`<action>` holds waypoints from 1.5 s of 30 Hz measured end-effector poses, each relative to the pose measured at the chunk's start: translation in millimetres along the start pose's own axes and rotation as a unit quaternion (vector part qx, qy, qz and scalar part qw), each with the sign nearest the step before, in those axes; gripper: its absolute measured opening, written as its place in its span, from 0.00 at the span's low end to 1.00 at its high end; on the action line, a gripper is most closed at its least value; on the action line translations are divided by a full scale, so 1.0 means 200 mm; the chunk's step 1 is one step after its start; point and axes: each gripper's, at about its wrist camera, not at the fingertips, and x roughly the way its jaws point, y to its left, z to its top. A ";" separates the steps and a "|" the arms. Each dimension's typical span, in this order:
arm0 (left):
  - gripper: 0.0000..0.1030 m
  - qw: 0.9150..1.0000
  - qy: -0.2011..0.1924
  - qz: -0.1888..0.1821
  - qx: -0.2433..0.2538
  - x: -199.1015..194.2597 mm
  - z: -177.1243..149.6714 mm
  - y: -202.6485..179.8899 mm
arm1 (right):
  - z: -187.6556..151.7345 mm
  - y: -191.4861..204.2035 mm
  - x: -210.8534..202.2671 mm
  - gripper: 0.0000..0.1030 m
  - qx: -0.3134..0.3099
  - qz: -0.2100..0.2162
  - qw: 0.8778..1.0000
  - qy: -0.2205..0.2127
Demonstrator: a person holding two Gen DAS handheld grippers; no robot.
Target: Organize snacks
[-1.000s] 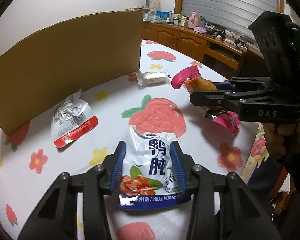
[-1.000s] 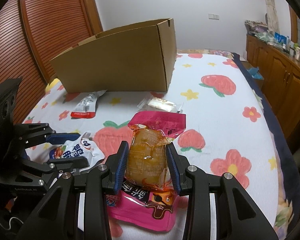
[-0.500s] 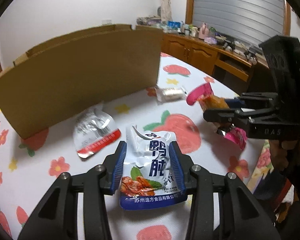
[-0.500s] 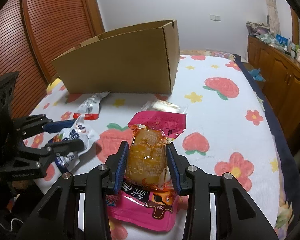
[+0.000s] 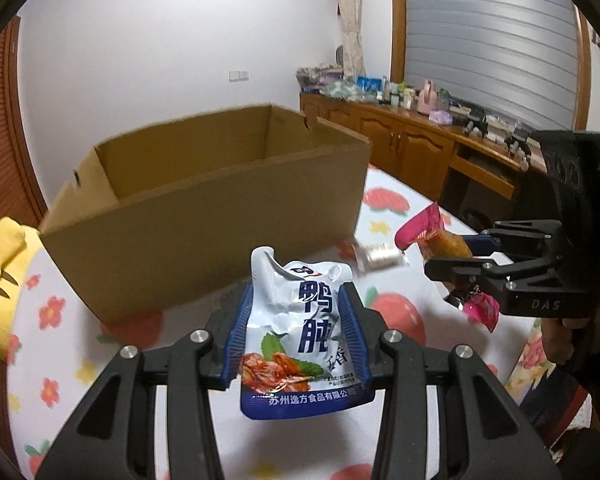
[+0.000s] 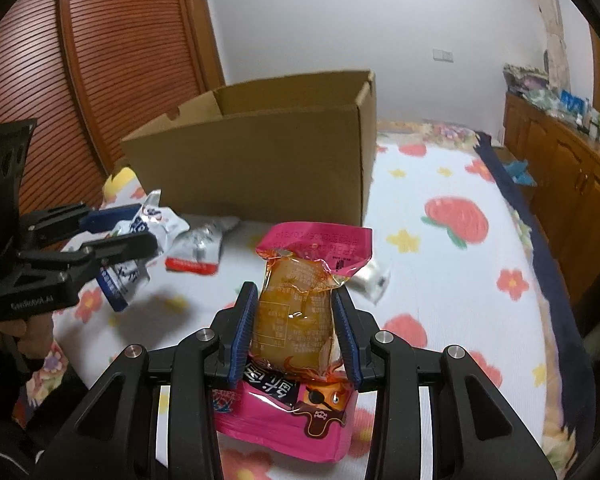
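Carrying one snack each, both tongs sit raised above the bed: the left tongs [image 5: 296, 332] are clamped on a blue-and-white duck-gizzard pouch [image 5: 300, 332], the right tongs [image 6: 296, 328] on a pink-edged orange snack pack [image 6: 300, 312]. The open cardboard box [image 5: 204, 216] stands at twelve o'clock; its floor is hidden. A red-edged silver packet [image 6: 198, 250] and a small clear-wrapped snack [image 6: 374, 278] lie on the bedsheet [image 6: 440, 280], yet to be collected.

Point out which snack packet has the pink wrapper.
The pink packet clamped in the right gripper. The left gripper holds a blue-and-white pouch; the red-edged silver packet lies on the bedspread.
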 end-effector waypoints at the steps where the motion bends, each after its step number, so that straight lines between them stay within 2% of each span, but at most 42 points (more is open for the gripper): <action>1: 0.41 1.000 -0.006 0.000 -0.001 -0.01 0.02 0.01 | 0.02 0.01 0.00 0.37 -0.004 0.000 1.000 -0.003; 9: 0.41 0.999 -0.040 0.014 -0.004 -0.06 0.17 0.15 | 0.23 0.09 -0.03 0.37 -0.033 0.000 0.999 -0.031; 16: 0.41 0.998 -0.056 0.028 -0.003 -0.06 0.28 0.29 | 0.42 0.13 0.00 0.37 -0.053 0.004 0.997 -0.048; 28: 0.41 0.997 -0.057 0.047 -0.004 -0.01 0.37 0.49 | 0.66 0.18 0.18 0.37 -0.079 -0.002 0.996 -0.052; 37: 0.41 0.997 -0.052 0.057 -0.010 0.08 0.43 0.59 | 0.76 0.14 0.30 0.37 -0.072 0.001 0.996 -0.049; 45: 0.41 0.997 -0.040 0.067 -0.006 0.16 0.45 0.63 | 0.81 0.10 0.43 0.37 -0.092 -0.008 0.995 -0.033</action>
